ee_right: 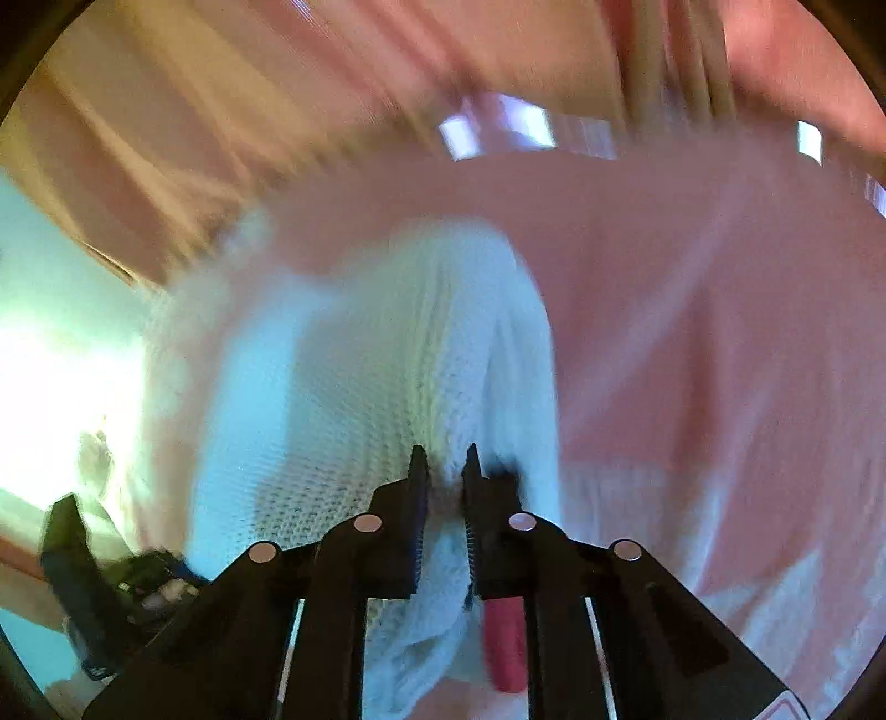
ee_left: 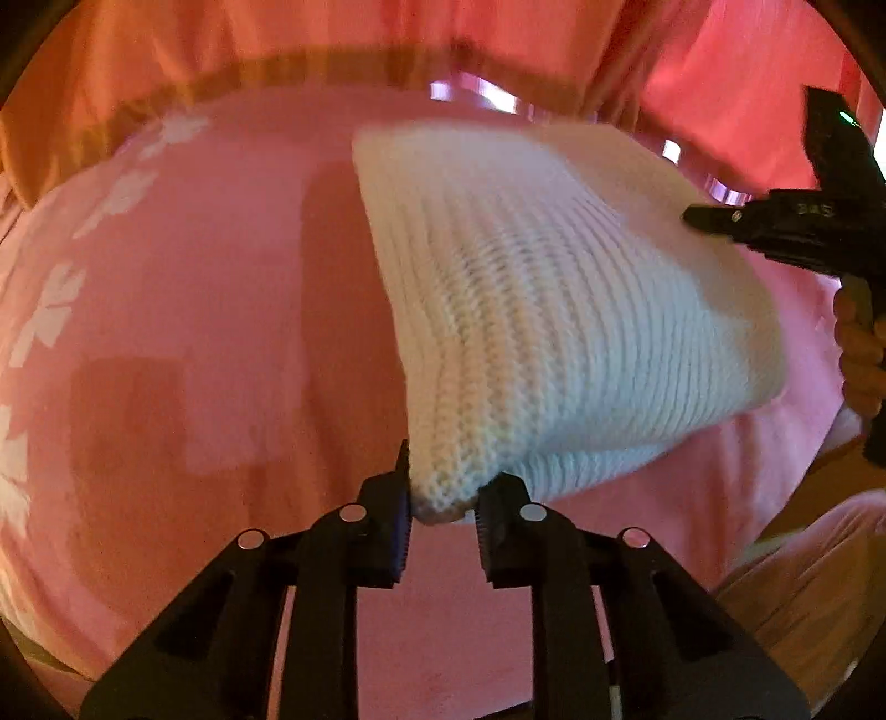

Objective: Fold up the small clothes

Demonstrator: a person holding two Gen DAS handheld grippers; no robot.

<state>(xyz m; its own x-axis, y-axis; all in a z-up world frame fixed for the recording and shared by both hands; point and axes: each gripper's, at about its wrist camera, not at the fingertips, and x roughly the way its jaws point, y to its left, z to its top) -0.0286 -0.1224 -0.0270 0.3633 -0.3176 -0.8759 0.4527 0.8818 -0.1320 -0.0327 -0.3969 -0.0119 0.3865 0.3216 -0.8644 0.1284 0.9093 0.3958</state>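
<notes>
A white ribbed knit garment [ee_left: 554, 310] is held up off a pink bedspread [ee_left: 194, 310]. My left gripper [ee_left: 443, 498] is shut on its near corner. My right gripper [ee_left: 714, 219] shows at the right edge of the left wrist view, at the garment's far side. In the right wrist view my right gripper [ee_right: 443, 471] is shut on a bunched fold of the same white knit [ee_right: 354, 399], which hangs down between the fingers. The left gripper [ee_right: 111, 581] shows blurred at the lower left there.
The pink bedspread has white flower prints [ee_left: 50, 310] along its left side. Orange-pink curtains [ee_left: 277, 33] hang behind the bed. The person's hand [ee_left: 861, 354] holds the right gripper's handle. The right wrist view is motion-blurred.
</notes>
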